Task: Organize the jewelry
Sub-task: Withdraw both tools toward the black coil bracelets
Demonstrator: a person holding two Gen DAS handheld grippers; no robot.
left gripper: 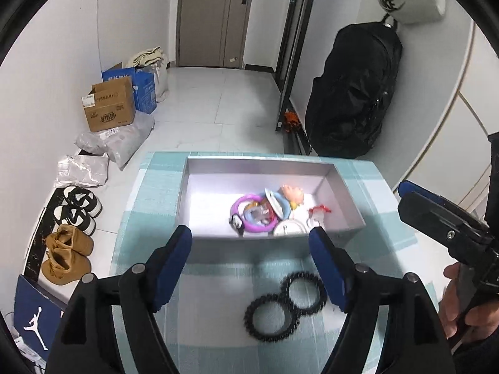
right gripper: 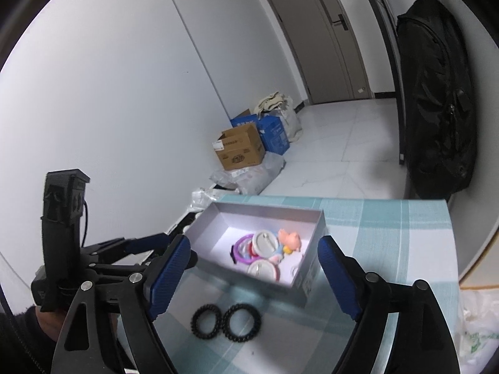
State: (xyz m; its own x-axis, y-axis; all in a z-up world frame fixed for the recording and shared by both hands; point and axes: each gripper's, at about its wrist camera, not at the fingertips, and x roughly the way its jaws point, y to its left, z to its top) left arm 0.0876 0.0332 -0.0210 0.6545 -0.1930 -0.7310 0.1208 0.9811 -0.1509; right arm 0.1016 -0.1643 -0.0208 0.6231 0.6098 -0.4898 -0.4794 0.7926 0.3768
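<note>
A shallow grey box (left gripper: 215, 168) (right gripper: 218, 215) lies on the teal checked tablecloth (left gripper: 146, 212) (right gripper: 389, 224). Inside it are a purple ring (left gripper: 240, 222) (right gripper: 238, 246), white round badges (left gripper: 290, 227) (right gripper: 265, 243), a pink pig figure (left gripper: 291, 191) (right gripper: 288, 238) and a small red-topped piece (left gripper: 318, 210). Two black spiral hair ties (left gripper: 285, 302) (right gripper: 224, 321) lie side by side on the cloth in front of the box. My left gripper (left gripper: 251, 237) hangs open above them with nothing between its blue pads. My right gripper (right gripper: 254, 249) is also open and holds nothing.
On the floor to the left are shoes (left gripper: 75, 208), plastic parcels (left gripper: 118, 143), cardboard and blue boxes (left gripper: 109, 106) (right gripper: 240, 148). A black bag (left gripper: 355, 93) (right gripper: 436, 109) hangs on the right wall. A closed door (left gripper: 212, 18) is at the back. The table's left edge is close to the box.
</note>
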